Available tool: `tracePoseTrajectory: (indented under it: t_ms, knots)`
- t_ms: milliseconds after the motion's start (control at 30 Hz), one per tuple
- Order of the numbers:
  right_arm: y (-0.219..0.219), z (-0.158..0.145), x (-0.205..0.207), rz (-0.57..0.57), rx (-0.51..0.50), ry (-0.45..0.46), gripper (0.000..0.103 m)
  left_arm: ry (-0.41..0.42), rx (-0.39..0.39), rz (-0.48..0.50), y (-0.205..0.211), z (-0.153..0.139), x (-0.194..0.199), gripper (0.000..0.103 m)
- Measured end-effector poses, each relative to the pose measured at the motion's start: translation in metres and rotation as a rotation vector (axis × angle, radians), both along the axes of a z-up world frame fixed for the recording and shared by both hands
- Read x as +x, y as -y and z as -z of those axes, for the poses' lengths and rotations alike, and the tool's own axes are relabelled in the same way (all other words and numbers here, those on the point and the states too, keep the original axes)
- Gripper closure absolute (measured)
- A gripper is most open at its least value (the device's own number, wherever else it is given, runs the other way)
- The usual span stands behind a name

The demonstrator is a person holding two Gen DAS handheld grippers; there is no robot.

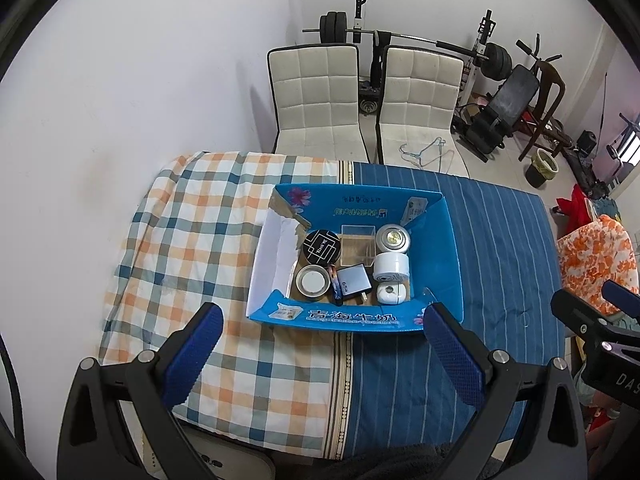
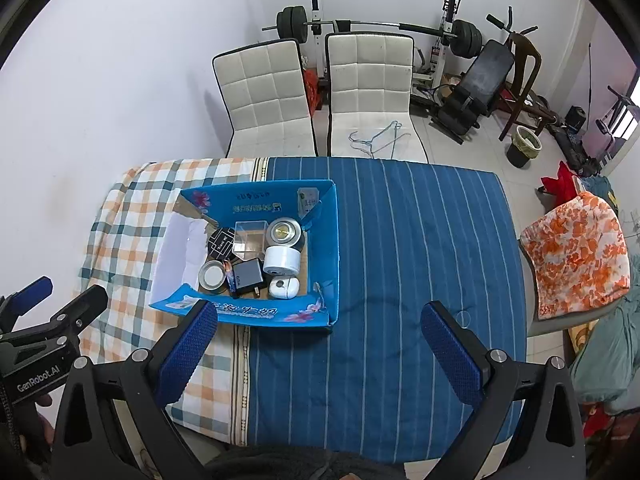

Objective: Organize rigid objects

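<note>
A blue cardboard box (image 1: 444,240) (image 2: 324,240) sits in the middle of the cloth-covered table. Inside lie a black round tin (image 1: 321,246) (image 2: 221,243), a clear plastic case (image 1: 357,245) (image 2: 250,236), a silver puck light (image 1: 393,238) (image 2: 284,232), a white tape roll (image 1: 391,267) (image 2: 281,260), a metal-rimmed tin (image 1: 313,283) (image 2: 212,275), a dark charger (image 1: 352,281) (image 2: 248,274) and a small white device (image 1: 391,293) (image 2: 283,287). My left gripper (image 1: 322,344) hovers open in front of the box, holding nothing. My right gripper (image 2: 318,338) is open and bare, nearer the box's right front corner.
The table carries a checked cloth (image 1: 192,240) on the left and a blue striped cloth (image 2: 420,260) on the right. Two white padded chairs (image 1: 316,96) (image 2: 370,88) stand behind it. An orange-patterned chair back (image 2: 576,252) is at the right edge. Gym gear lines the far wall.
</note>
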State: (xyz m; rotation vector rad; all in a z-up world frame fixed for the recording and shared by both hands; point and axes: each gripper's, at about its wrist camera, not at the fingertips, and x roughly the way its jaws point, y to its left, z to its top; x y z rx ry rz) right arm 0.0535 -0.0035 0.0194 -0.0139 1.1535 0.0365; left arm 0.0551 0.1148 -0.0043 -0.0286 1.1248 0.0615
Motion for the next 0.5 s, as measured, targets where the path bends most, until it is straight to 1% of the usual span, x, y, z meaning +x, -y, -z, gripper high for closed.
tracePoseTrajectory:
  t_ms: [500]
  knots:
    - [-0.0011,0.0014,0.0002,0.003,0.001,0.003,0.0,0.001,0.002,0.007,0.0007,0.0009,0.0002,0.0]
